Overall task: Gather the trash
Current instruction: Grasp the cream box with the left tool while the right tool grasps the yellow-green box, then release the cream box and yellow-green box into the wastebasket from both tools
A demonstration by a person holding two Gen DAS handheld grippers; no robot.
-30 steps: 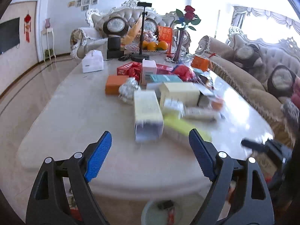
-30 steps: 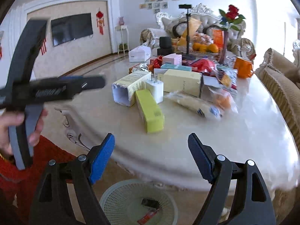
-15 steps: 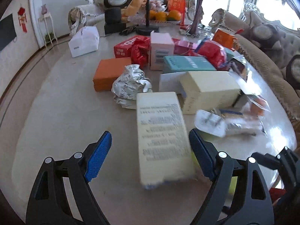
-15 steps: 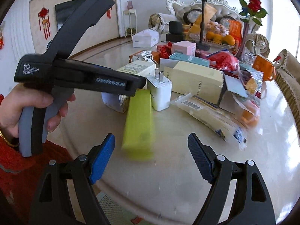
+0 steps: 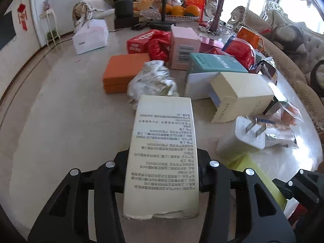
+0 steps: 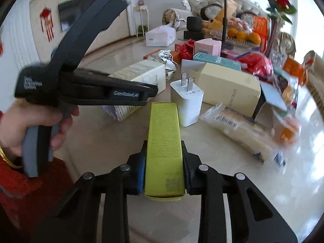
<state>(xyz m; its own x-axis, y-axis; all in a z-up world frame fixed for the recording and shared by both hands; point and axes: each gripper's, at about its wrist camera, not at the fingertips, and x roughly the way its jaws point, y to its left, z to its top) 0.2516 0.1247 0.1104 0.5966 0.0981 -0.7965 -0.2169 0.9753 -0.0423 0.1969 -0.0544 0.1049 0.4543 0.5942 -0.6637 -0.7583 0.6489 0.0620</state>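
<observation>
Glossy marble table (image 5: 60,121), matt cardboard carton (image 5: 162,151)

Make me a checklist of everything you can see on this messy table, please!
Surface: pale glossy table, crowded at the far side.
Job's things: cream box in the left gripper; yellow box in the right gripper.
Clutter: charger, crumpled foil, orange box, pink box, teal box, red bags, snack packet.
Grippers: both have just closed, each clamped on its box.
Cables: nothing seen.
Surroundings: sofas, oranges, TV, vase.
</observation>
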